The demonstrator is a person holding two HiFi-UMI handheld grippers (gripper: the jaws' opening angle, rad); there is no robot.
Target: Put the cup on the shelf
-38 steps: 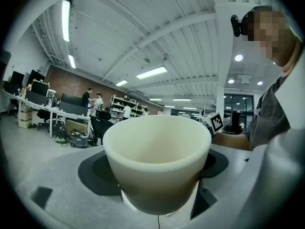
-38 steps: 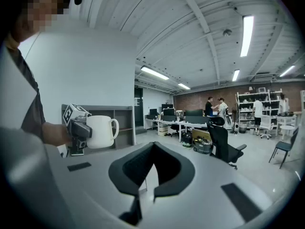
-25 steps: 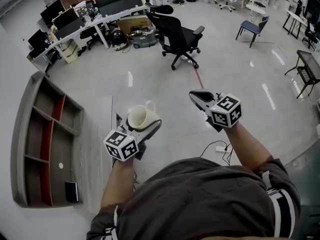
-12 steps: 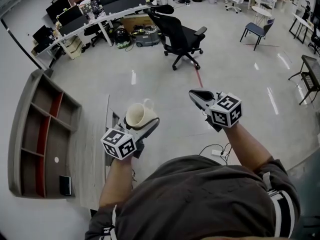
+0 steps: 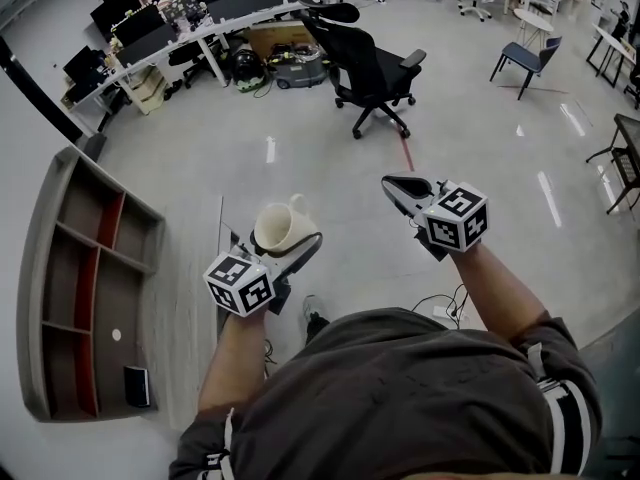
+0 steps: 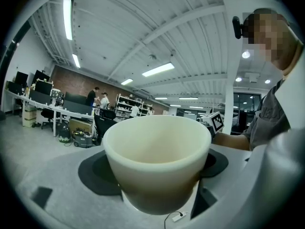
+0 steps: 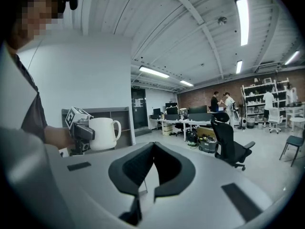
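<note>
A cream cup with a handle sits upright between the jaws of my left gripper, which is shut on it. In the left gripper view the cup fills the middle, its mouth open and empty. The grey shelf with red inner panels lies at the far left, well apart from the cup. My right gripper hovers to the right of the cup at about the same height, its jaws shut on nothing. From the right gripper view the cup shows in front of the shelf.
A narrow grey tabletop runs beside the shelf. A black office chair stands ahead on the floor, with desks and monitors behind it. A power strip and cable lie on the floor at the right.
Both grippers and the cup keep nearly the same pose. The head view has shifted a little, and a shoe now shows on the floor below the left gripper.
</note>
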